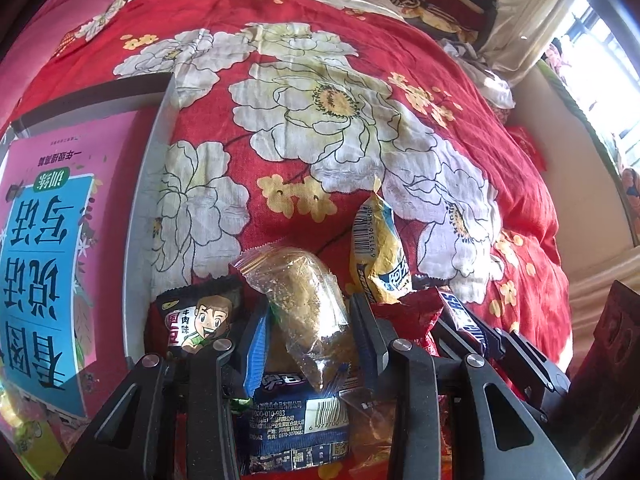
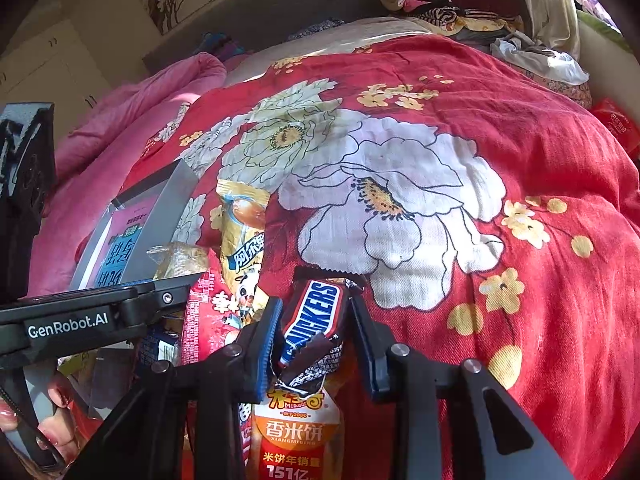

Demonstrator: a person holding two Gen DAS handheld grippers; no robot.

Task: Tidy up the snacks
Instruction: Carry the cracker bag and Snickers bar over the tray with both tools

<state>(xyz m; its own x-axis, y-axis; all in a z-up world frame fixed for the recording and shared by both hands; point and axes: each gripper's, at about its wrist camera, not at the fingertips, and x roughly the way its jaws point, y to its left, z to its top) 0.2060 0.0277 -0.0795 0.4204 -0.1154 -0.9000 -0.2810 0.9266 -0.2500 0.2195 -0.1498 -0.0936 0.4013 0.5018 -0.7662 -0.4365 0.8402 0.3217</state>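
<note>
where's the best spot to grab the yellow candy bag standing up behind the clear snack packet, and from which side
Take the yellow candy bag by its narrow crimped top, coming down from above with a finger on each flat face. It leans upright with that flat seal poking free, while its lower half is wedged among the clear snack packet and the Snickers bar, which sits between the right gripper fingers.

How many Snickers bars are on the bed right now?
1. The Snickers bar sits between the right tool fingers, atop the snack pile on the red quilt. More may be hidden underneath.
</note>
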